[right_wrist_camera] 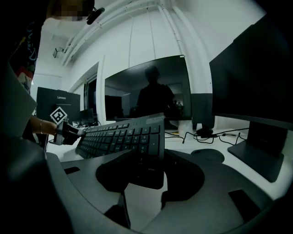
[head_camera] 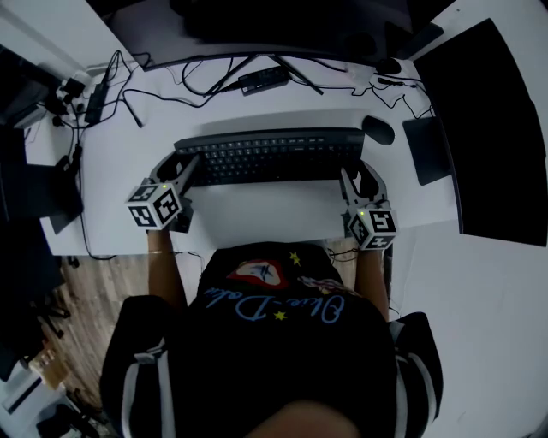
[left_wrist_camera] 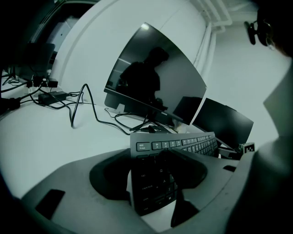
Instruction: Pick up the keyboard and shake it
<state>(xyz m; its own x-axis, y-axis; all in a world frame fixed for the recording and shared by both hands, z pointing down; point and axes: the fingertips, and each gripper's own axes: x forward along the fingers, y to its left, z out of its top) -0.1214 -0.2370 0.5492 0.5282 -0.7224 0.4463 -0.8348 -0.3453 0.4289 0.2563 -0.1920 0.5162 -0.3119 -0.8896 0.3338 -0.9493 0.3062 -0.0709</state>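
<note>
The left gripper (head_camera: 192,168) and right gripper (head_camera: 348,178) each had jaws clamped on one end of the keyboard (head_camera: 270,156). This two-ended hold likely steadied it for shaking, tilted, apparently just above the tabletop (head_camera: 257,214), before the monitor (head_camera: 282,26).

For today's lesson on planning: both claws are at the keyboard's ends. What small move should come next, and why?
Probably a short lift straight up with both together: the left claw and right claw each clamp an end of the keyboard, and the mouse lies close by.
</note>
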